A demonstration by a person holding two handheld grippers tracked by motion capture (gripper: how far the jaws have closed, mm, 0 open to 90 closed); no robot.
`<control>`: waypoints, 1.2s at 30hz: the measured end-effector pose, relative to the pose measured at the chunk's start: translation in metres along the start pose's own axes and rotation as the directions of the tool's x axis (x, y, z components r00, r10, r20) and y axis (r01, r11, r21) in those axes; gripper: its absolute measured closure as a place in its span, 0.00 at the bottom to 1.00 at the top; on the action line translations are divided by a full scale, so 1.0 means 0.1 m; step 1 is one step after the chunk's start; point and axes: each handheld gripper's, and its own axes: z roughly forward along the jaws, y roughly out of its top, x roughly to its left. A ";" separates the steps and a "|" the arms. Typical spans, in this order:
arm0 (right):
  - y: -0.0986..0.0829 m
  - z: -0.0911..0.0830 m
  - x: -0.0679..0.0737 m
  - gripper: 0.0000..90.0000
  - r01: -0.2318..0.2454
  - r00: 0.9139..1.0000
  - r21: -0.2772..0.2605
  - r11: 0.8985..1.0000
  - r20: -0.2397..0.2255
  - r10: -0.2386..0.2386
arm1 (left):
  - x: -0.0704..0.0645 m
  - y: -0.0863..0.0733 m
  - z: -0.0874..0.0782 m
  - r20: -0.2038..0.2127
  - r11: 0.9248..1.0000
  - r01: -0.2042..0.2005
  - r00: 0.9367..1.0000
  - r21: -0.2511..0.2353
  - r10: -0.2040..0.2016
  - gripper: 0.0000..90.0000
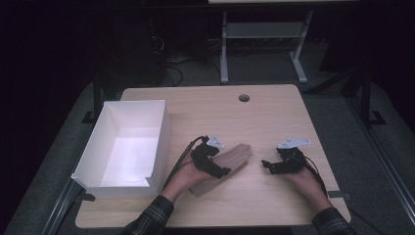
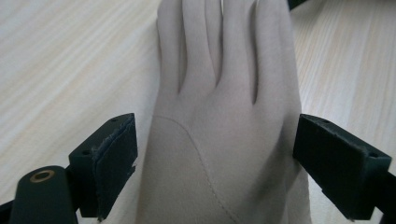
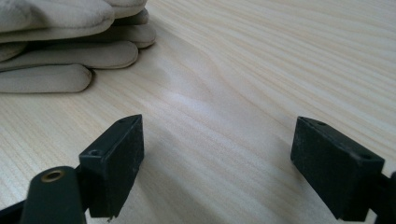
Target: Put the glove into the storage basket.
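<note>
A beige glove [image 1: 237, 157] lies flat on the wooden table [image 1: 274, 115], its fingers pointing up and to the right. My left gripper [image 1: 215, 164] is open and straddles the back of the glove [image 2: 219, 70] at the palm, one jaw on each side; the right-hand jaw is at the glove's edge and the left-hand one stands slightly off it. Further right, my right gripper [image 1: 268, 166] rests low over bare wood, open, with nothing between its jaws. In the right gripper view [image 3: 217, 140] the glove's fingertips [image 3: 60, 56] lie ahead at the upper left.
An open, empty white box [image 1: 161, 139] stands at the table's left side, close to my left hand. A round cable hole [image 1: 243, 98] sits near the far edge. Beyond the table are the legs of another table [image 1: 223, 54] and dark floor.
</note>
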 end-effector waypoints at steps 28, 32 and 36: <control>0.00 0.01 0.00 0.19 0.003 1.000 -0.001 1.000 -0.005 -0.003 | -0.12 -0.10 0.09 0.019 0.999 -0.046 0.999 0.029 0.045 0.40; 0.01 0.01 0.01 0.19 0.005 1.000 0.000 1.000 -0.004 -0.005 | -0.12 -0.10 0.07 0.084 0.999 -0.027 0.996 0.026 0.025 0.68; 0.01 0.01 0.01 0.19 0.004 1.000 -0.002 1.000 -0.005 -0.004 | -0.09 -0.10 0.07 0.096 0.999 -0.013 0.995 0.029 0.011 0.72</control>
